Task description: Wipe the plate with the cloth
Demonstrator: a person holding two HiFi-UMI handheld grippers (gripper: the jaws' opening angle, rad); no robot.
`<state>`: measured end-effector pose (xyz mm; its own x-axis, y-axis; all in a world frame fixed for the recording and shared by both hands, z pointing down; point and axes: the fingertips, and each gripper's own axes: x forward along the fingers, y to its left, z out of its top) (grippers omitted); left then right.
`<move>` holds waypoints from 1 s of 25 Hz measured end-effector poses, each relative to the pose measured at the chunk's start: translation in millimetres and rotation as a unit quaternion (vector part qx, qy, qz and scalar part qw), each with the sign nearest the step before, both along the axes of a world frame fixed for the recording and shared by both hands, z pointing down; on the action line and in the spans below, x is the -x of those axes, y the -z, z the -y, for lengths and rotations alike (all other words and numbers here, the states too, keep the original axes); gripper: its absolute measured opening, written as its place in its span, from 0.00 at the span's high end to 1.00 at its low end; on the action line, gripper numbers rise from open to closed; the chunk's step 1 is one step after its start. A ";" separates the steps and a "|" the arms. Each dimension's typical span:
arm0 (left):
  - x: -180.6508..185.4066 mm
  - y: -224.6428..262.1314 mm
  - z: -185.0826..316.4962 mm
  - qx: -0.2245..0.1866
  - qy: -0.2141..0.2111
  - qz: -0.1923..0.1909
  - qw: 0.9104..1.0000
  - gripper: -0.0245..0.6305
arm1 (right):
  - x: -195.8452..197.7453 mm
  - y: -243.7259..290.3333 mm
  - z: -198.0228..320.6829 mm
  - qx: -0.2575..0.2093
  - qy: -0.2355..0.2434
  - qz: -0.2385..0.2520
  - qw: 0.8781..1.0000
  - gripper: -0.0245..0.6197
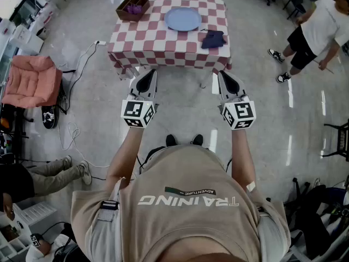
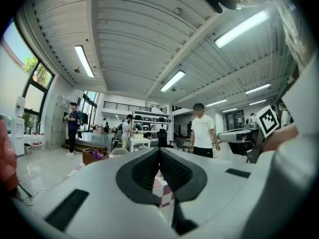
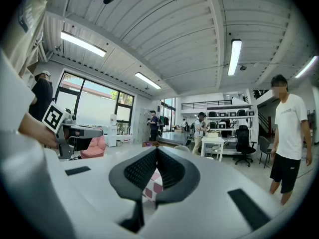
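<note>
A round blue plate lies on the red-and-white checked table at the far side of the head view. A dark navy cloth lies crumpled to the plate's right, near the table's right edge. My left gripper and right gripper are held level side by side just short of the table's near edge, above the floor. Both are shut and hold nothing. In the left gripper view the jaws meet at the tips. The right gripper shows the same in its own view.
A brown box with purple things stands on the table's far left corner. A pink cushioned chair and floor cables are at the left. One person stands at the right, and another sits low at the left.
</note>
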<state>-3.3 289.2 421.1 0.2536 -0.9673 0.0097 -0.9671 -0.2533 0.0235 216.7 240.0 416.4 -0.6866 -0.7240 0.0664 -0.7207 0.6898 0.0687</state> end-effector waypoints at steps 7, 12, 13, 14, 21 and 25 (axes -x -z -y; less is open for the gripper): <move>4.6 -2.3 2.0 0.000 -0.002 -0.004 1.000 0.94 | 2.7 0.0 0.1 0.000 -0.002 -0.007 1.000 0.93; 7.8 -6.2 2.1 0.004 -0.003 -0.009 1.000 0.94 | 4.7 -3.6 -1.3 0.005 -0.004 -0.010 1.000 0.93; 8.7 -7.5 2.2 0.005 -0.003 -0.010 1.000 0.94 | 5.3 -2.9 -1.3 0.004 -0.005 -0.008 1.000 0.93; 10.0 -8.3 2.2 0.006 -0.004 -0.011 1.000 0.94 | 6.0 -2.0 -1.3 0.001 -0.006 -0.007 1.000 0.93; 23.9 -15.8 4.7 0.014 -0.012 -0.009 1.000 0.94 | 16.9 -5.9 -1.0 0.003 -0.015 -0.011 1.000 0.93; 31.2 -20.7 7.6 0.013 -0.026 0.000 1.000 0.94 | 27.6 -13.3 -3.8 0.007 -0.020 -0.011 1.000 0.93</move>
<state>-34.4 281.6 441.8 0.3044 -0.9519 0.0351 -0.9524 -0.3034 0.0299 189.1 243.8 429.7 -0.6561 -0.7491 0.0915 -0.7456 0.6622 0.0749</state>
